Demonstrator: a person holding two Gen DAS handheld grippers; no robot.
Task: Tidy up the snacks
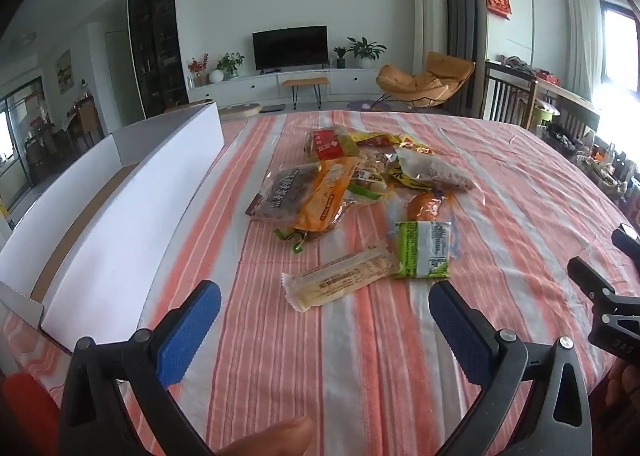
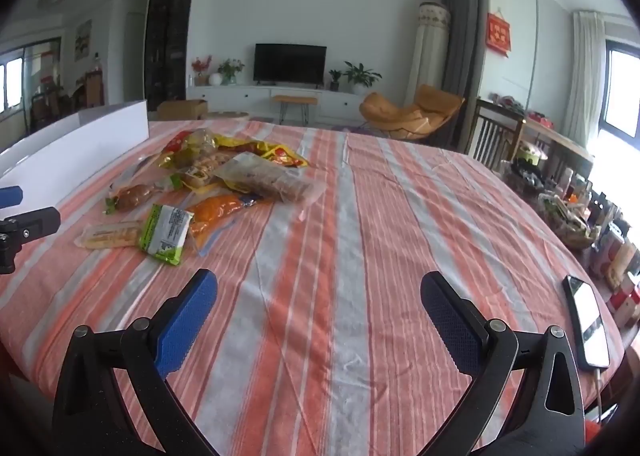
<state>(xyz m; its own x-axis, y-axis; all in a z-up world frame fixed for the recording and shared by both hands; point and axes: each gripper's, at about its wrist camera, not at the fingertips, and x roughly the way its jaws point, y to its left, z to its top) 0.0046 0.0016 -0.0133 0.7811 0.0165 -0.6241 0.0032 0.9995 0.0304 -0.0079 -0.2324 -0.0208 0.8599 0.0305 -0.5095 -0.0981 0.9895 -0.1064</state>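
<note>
1. Left wrist view: the left gripper [image 1: 324, 320] fills the bottom of the frame, its blue pads spread wide with nothing between them but striped tablecloth [image 1: 280, 376].
2. Just beyond the pads, at centre frame, lies a long pale wafer bar [image 1: 340, 276], with a green-and-white packet [image 1: 424, 248] touching its right end.
3. Further up the frame sits the snack pile [image 1: 340, 176], a loose heap of overlapping bags. A white box [image 1: 120, 216] runs along the left edge, open-topped and seemingly without contents, though its floor is only partly in sight.
4. Part of the right gripper's black frame pokes in at the right edge.
5. Right wrist view: the right gripper [image 2: 318, 316] also stands fully open and holds nothing, over bare cloth at lower centre.
6. The snacks sit well apart from it, in the left half of the frame, the green-and-white packet [image 2: 166, 232] nearest. A phone [image 2: 586, 320] lies at the lower right, close to the table edge.
7. Risks, as I judge them: the wrappers look slick and flat, so a pinch could slip off or bunch the tablecloth up with the bar.
8. Bags overlap in the heap, so lifting one may drag its neighbours along.
9. A wide swing by the right gripper could knock the phone off.
</note>
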